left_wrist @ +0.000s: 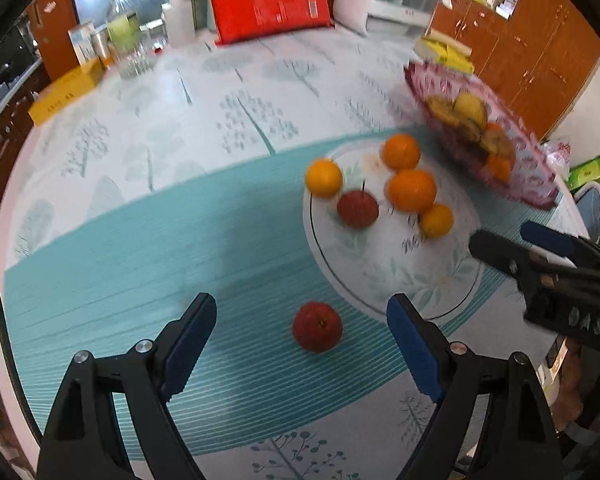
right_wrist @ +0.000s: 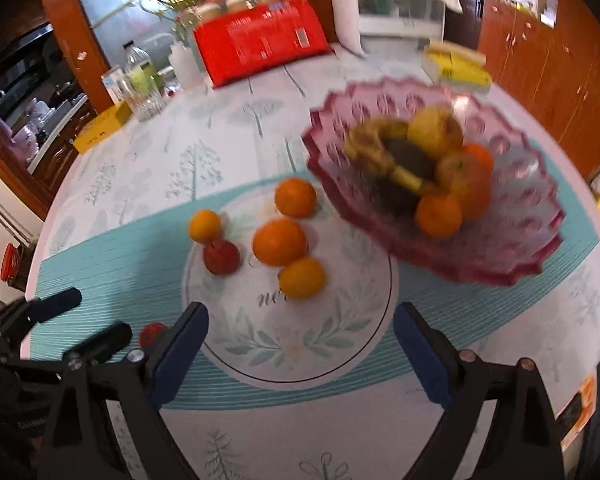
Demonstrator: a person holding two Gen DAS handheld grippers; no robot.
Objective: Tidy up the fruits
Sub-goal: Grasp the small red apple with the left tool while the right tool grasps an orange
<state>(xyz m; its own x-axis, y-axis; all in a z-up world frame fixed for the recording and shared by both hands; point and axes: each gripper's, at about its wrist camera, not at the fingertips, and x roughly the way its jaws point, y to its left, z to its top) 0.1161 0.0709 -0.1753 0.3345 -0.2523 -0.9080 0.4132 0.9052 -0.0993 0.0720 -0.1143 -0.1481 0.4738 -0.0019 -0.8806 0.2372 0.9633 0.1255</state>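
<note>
We see our left tongs [left_wrist: 302, 318] wide above a red apple [left_wrist: 317, 327] on the desk [left_wrist: 140, 160], right tongs [right_wrist: 300, 330] wide over the plate [right_wrist: 260, 356], nothing gripped.

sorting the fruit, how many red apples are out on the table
2. One red apple lies on the white plate among the oranges; the other apple sits off the plate on the teal mat. The pink bowl may hide more.

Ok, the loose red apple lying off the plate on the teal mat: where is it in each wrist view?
Left wrist: loose red apple sits low centre, between the open left tool fingers, near the plate's rim.
Right wrist: apple is low left, half hidden behind the right tool's left finger.
Shared landmark: the white floral plate holding the oranges.
</note>
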